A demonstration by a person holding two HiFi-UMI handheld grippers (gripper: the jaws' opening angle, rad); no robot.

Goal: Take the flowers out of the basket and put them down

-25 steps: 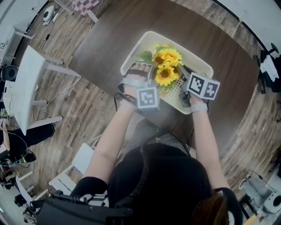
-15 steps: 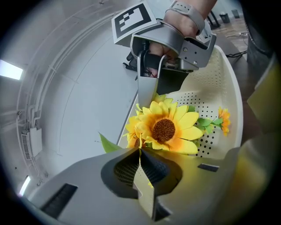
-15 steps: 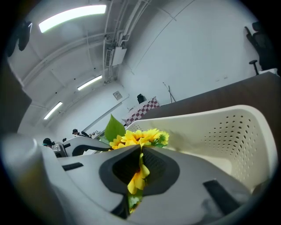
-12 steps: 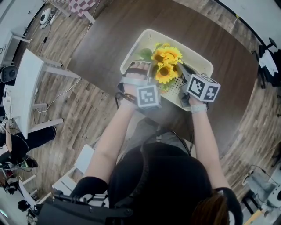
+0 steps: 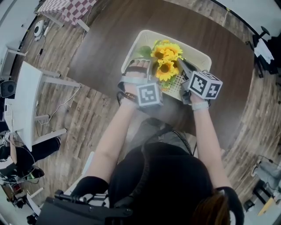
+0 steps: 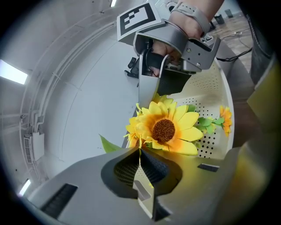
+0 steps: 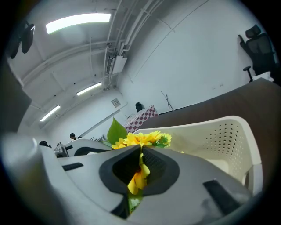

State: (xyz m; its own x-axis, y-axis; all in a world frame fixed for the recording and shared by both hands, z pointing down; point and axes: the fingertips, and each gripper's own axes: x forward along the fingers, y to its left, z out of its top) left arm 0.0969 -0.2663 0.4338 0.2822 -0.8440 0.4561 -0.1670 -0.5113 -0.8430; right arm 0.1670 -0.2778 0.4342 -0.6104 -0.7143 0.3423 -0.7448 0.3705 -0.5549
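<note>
The person stands at a round dark bench (image 5: 109, 39) with both arms stretched out to a cream perforated basket (image 5: 199, 56) that sits on it. The flowers (image 5: 166, 61), a bunch of yellow sunflowers with green leaves, are inside the outline of the basket, towards its near left side. Whether they touch the basket's floor I cannot tell from here.

The left gripper (image 6: 139, 151) comes in from the near left. Its jaws have just been closing and now meet on a thin yellow-green strip of the bunch, with a large sunflower head (image 6: 166, 131) just beyond the tips. The right gripper (image 7: 140, 154) comes in from the near right, and its jaws are pressed together on a yellow petal and a bit of green under it. The blooms stand up just past its tips, in front of the basket's far wall. So both grippers have hold of the same bunch, one on each side, close to each other.

Behind the bench there is a table with a red chequered cloth (image 5: 63, 8).
</note>
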